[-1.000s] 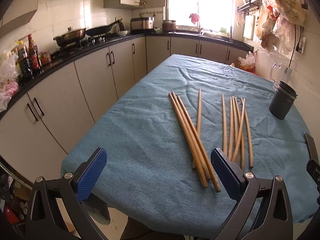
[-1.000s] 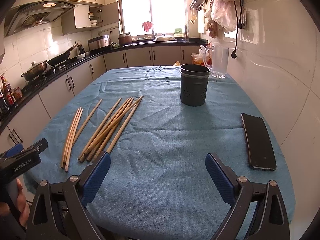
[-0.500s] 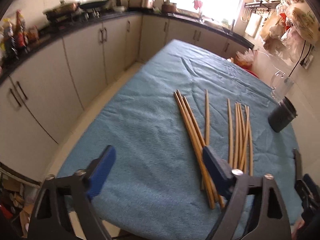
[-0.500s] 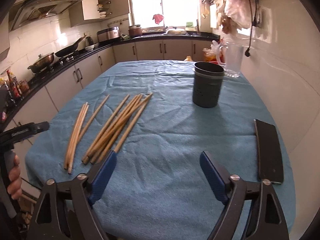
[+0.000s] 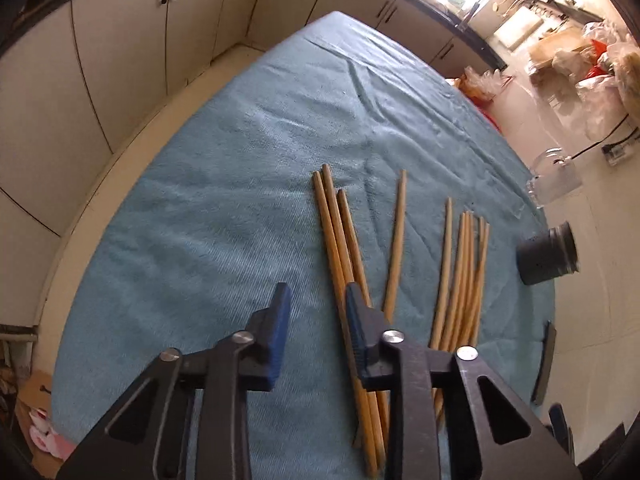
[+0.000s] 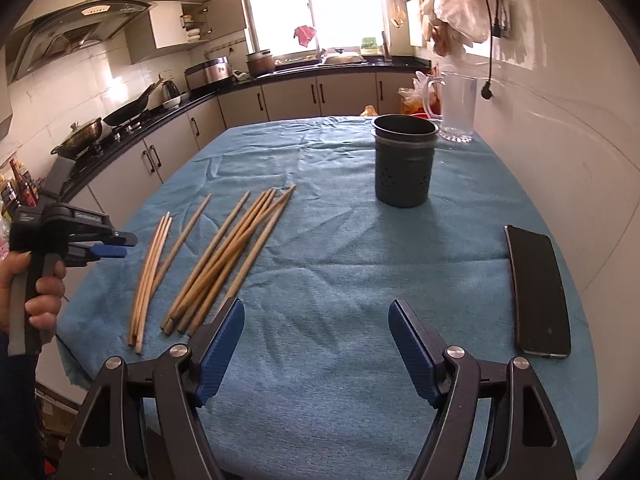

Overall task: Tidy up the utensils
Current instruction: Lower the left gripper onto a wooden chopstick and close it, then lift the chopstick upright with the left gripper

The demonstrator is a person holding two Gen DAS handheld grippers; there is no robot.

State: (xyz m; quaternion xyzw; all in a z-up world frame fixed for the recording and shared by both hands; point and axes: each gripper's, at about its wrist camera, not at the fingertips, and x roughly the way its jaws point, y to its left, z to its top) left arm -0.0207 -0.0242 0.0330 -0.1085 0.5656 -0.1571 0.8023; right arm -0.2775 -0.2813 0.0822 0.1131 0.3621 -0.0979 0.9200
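Nothing is sorted yet: all the wooden chopsticks [image 6: 224, 256] are lying on the blue cloth [image 6: 340, 280], left of the spread right gripper [image 6: 316, 340]. The dark perforated holder [image 6: 404, 164] is standing empty ahead of it. The left gripper [image 5: 314, 316], narrowly parted and gripping nothing, is hovering over the nearest bundle.

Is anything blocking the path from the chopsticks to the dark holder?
Nothing visible does. Only bare blue cloth lies between the chopsticks and the upright dark holder. The phone lies off to the right, near the wall.

chopsticks [image 5: 340, 240] near ends hidden behind left claw [image 5: 316, 320], phone [image 5: 545, 364] edge-on, holder [image 5: 546, 254] blurred
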